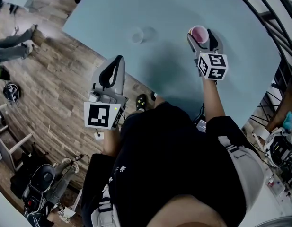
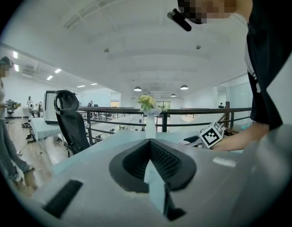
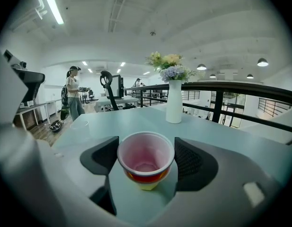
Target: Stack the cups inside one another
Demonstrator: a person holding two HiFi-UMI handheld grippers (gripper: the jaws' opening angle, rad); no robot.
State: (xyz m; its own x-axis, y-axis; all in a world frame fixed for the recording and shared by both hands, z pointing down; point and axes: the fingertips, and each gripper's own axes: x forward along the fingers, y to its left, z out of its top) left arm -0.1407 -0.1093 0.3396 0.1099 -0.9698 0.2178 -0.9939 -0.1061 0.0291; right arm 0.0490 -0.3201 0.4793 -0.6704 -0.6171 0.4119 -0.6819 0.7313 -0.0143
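Note:
A red cup with a pale pink inside [image 3: 146, 167] stands upright between the jaws of my right gripper [image 3: 146, 156], and both pads press its sides. In the head view this red cup [image 1: 199, 34] and the right gripper [image 1: 201, 32] are over the right part of the light blue table [image 1: 174, 74]. A clear plastic cup [image 1: 137, 35] stands alone to the left, near the table's left edge; the right gripper view shows this clear cup [image 3: 79, 126] faintly. My left gripper [image 1: 118, 60] hangs at the table's near-left edge, shut and empty, with its tips [image 2: 150, 143] meeting.
A white vase of flowers [image 3: 174, 103] stands at the table's far side, in front of a black railing [image 3: 231, 91]. A black office chair [image 2: 70, 122] is off the table's left. A person [image 3: 72, 96] stands on the wooden floor [image 1: 46, 93] beyond the table.

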